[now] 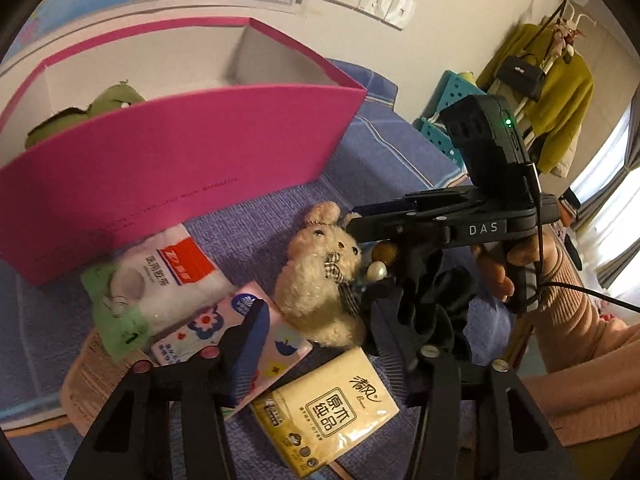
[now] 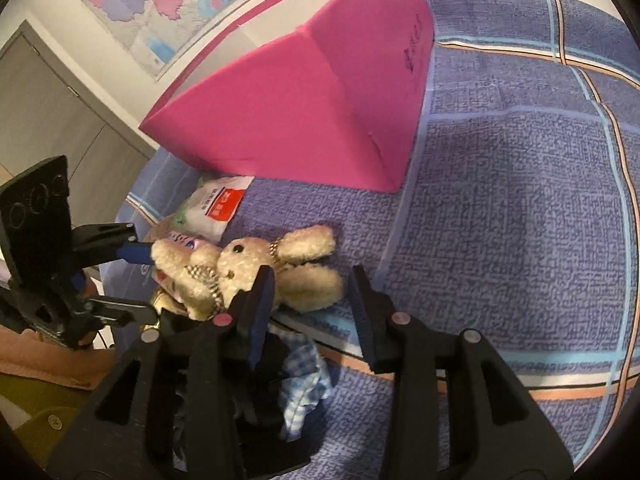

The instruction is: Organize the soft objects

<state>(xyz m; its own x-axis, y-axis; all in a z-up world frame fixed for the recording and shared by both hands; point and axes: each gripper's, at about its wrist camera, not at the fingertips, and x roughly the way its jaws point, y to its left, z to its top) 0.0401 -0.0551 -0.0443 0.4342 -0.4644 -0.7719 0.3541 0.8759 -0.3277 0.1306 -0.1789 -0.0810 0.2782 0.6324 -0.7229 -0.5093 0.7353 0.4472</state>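
A cream plush bunny [image 1: 324,280] lies on the purple checked cloth [image 2: 520,200] in front of the pink box [image 1: 180,176]. A green plush [image 1: 112,100] sits inside the box. My left gripper [image 1: 316,320] is open, its fingers either side of the bunny's lower body. My right gripper [image 2: 312,292] is open, its fingers around the bunny's ears [image 2: 308,264]; it also shows in the left wrist view [image 1: 368,236]. A black scrunchie [image 1: 436,304] and a blue checked cloth [image 2: 304,376] lie beside the bunny.
Tissue packs lie near the left gripper: a white-red pack [image 1: 160,280], a floral pack [image 1: 224,332] and a yellow pack [image 1: 328,408]. The pink box [image 2: 304,104] stands at the back against the wall. Open cloth spreads to the right [image 2: 540,280].
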